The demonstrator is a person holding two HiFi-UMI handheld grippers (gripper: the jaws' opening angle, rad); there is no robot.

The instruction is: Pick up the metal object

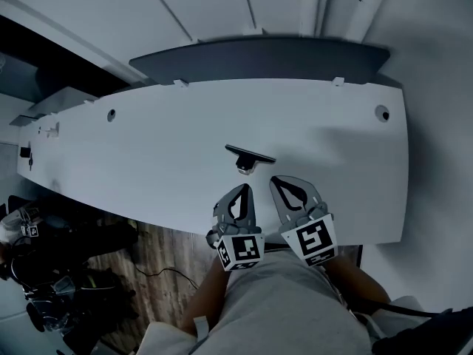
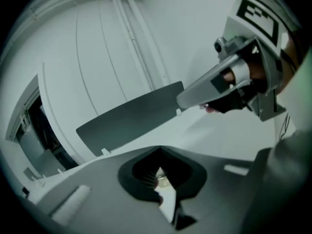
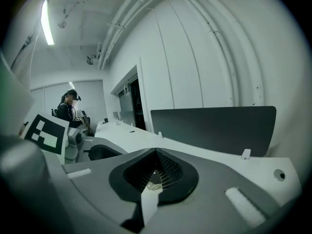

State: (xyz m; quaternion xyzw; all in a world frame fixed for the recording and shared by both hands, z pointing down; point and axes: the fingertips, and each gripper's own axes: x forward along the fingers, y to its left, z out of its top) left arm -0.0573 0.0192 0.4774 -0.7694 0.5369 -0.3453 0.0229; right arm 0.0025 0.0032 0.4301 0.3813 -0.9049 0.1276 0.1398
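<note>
Head view: small dark metal object (image 1: 250,154) lies untouched on the white table (image 1: 148,161); my left gripper (image 1: 242,191) and right gripper (image 1: 281,183), both pressed together, empty, hover near it.

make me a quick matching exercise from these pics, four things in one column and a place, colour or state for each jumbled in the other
Things
1. metal object
2. divider panel
3. left gripper
4. table

Place, colour or state
a. white, wide and flat
b. dark, standing along the table's far edge
c. shut, holding nothing
d. lying mid-table

Pairs: 1-d, 2-b, 3-c, 4-a
</note>
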